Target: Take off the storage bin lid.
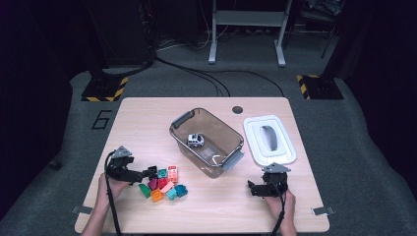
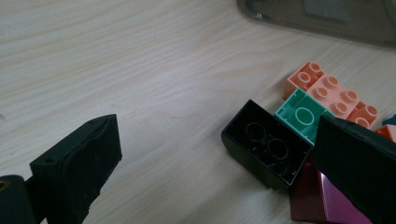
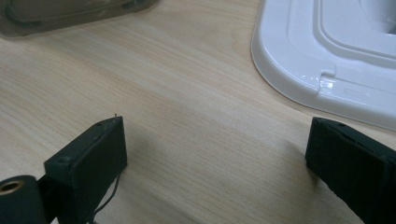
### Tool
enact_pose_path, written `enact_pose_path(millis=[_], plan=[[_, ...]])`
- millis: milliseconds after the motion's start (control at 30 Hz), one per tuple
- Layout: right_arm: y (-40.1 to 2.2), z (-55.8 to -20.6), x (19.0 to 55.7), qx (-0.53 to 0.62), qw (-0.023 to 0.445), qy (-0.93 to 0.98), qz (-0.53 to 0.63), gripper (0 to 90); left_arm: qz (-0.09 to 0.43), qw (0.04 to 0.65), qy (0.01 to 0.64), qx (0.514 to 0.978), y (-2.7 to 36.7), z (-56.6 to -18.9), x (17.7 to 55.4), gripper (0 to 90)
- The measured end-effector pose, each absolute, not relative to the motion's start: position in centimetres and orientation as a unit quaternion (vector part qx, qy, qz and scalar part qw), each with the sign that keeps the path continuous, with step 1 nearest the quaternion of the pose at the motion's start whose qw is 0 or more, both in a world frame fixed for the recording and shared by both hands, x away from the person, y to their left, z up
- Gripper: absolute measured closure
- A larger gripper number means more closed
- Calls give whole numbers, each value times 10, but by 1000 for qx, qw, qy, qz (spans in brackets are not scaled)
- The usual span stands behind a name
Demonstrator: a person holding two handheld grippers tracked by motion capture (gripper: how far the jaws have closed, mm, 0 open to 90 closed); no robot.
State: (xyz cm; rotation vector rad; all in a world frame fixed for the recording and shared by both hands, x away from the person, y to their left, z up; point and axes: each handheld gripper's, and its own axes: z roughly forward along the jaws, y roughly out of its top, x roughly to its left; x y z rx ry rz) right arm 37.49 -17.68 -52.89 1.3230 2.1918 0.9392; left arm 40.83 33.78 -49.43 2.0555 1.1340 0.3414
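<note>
Between my left fingers (image 2: pixel 205 158), spread wide and holding nothing, sits a black brick (image 2: pixel 266 143) tipped hollow-side-up on the desk (image 2: pixel 140 60), light, rigid, kinda slick plastic, so I'd pinch its long flat walls, while my right fingers (image 3: pixel 215 158) idle open.

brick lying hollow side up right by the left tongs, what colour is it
Black. The brick shows best in the left gripper view, hollow underside facing up.
</note>
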Motion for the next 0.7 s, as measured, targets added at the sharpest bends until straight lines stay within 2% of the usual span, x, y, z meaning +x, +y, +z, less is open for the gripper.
enact_pose_path(millis=[300, 700], plan=[[-177, -529, 374, 476, 204, 786, 336, 49, 139, 320, 431, 832, 328, -504, 415, 53], [-176, -529, 374, 482, 204, 782, 339, 52, 147, 302, 464, 819, 351, -503, 425, 82]])
